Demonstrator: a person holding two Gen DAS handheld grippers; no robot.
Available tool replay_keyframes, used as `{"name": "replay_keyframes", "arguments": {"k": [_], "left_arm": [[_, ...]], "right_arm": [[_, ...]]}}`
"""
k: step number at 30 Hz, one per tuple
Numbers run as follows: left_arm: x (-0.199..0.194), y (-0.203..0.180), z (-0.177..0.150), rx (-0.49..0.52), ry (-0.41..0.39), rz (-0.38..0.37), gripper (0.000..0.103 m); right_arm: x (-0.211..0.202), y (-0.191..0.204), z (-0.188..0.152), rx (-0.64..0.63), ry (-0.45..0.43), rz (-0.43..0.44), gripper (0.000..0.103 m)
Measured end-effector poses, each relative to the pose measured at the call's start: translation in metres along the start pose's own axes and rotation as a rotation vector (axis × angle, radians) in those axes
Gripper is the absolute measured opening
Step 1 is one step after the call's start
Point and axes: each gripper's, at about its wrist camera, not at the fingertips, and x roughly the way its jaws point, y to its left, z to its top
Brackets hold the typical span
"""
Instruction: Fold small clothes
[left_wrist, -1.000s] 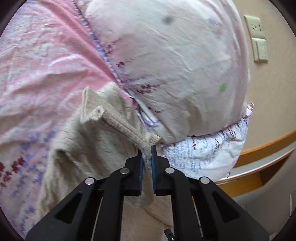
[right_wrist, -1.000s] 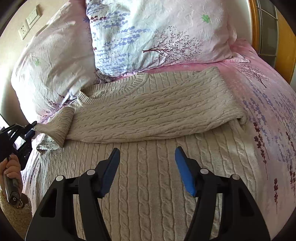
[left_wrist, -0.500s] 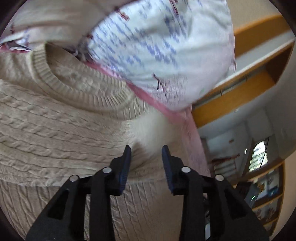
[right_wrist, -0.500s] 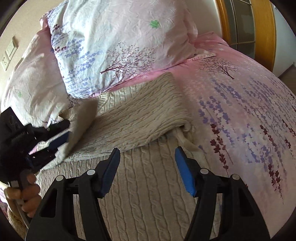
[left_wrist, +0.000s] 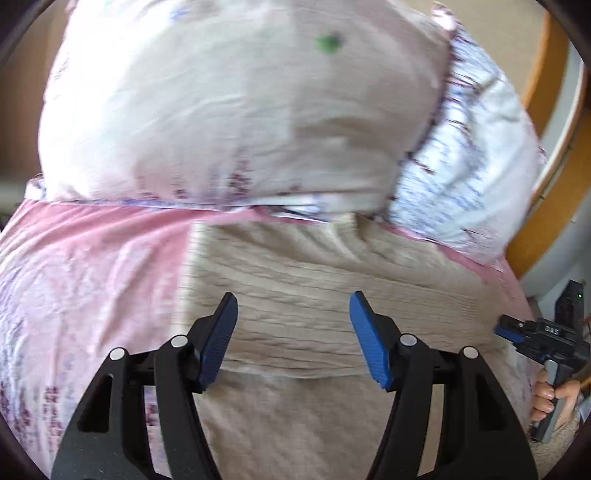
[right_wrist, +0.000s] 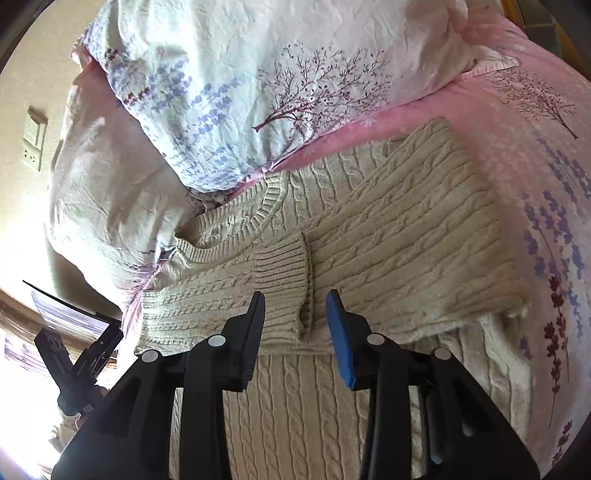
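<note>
Blue-padded left gripper (left_wrist: 293, 332): jaws spread wide, holding nothing, over the sweater (left_wrist: 332, 295) at frame centre.
Right gripper (right_wrist: 295, 325): jaws apart, empty, either side of the ribbed cuff (right_wrist: 284, 273).
Sweater: cream cable knit, flat on the pink bedsheet (right_wrist: 517, 110), sleeves folded across the chest.
Pillows (right_wrist: 258, 74): upper frame, touching the collar.

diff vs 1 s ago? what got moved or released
The left hand-held gripper, shut on the sweater's left sleeve cuff a second ago, carried it rightward across the cream sweater and let go; it is now open and the sleeve lies folded over the chest. The right hand-held gripper stayed open and empty; the pillows are unmoved.
</note>
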Motion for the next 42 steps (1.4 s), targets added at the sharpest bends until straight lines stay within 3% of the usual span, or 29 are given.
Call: {"name": "replay_keyframes", "arguments": {"k": [2,6,10,11,15,18,22,24,27,29,34,39,42], "left_arm": [[0.005,0.037,0.001,-0.084,0.041,0.020,0.062],[0.018,0.076,-0.009,-0.200,0.125,-0.037,0.061],[0.025,0.079,-0.020,-0.230,0.150,-0.090,0.054],[0.029,0.077,-0.021,-0.239,0.159,-0.116,0.048],[0.035,0.066,-0.023,-0.227,0.155,-0.121,0.039],[0.036,0.066,-0.025,-0.245,0.148,-0.125,0.037],[0.035,0.065,-0.027,-0.248,0.140,-0.125,0.036],[0.034,0.063,-0.028,-0.242,0.139,-0.124,0.036],[0.033,0.062,-0.028,-0.238,0.139,-0.131,0.036],[0.033,0.062,-0.029,-0.240,0.138,-0.135,0.036],[0.031,0.063,-0.029,-0.249,0.135,-0.142,0.034],[0.028,0.068,-0.030,-0.266,0.128,-0.149,0.031],[0.022,0.069,-0.033,-0.272,0.131,-0.162,0.034]], "right_arm": [[0.012,-0.001,0.001,0.018,0.029,-0.001,0.032],[0.021,0.001,-0.004,0.005,0.052,-0.004,0.028],[0.022,0.001,-0.004,0.022,0.065,0.024,0.026],[0.023,0.002,-0.005,0.017,0.072,0.030,0.024],[0.031,0.009,-0.007,-0.025,0.077,0.030,0.009],[0.025,0.027,-0.005,-0.130,-0.013,-0.023,0.008],[-0.014,0.070,-0.004,-0.313,-0.244,-0.011,0.007],[-0.021,0.076,-0.007,-0.351,-0.296,-0.069,0.007],[0.007,0.045,-0.005,-0.261,-0.164,-0.194,0.007],[0.023,0.019,-0.008,-0.178,-0.089,-0.200,0.007],[0.008,0.027,-0.013,-0.210,-0.169,-0.173,0.007],[0.024,0.030,-0.016,-0.253,-0.106,-0.263,0.008],[0.002,0.035,-0.014,-0.240,-0.161,-0.243,0.021]]}}
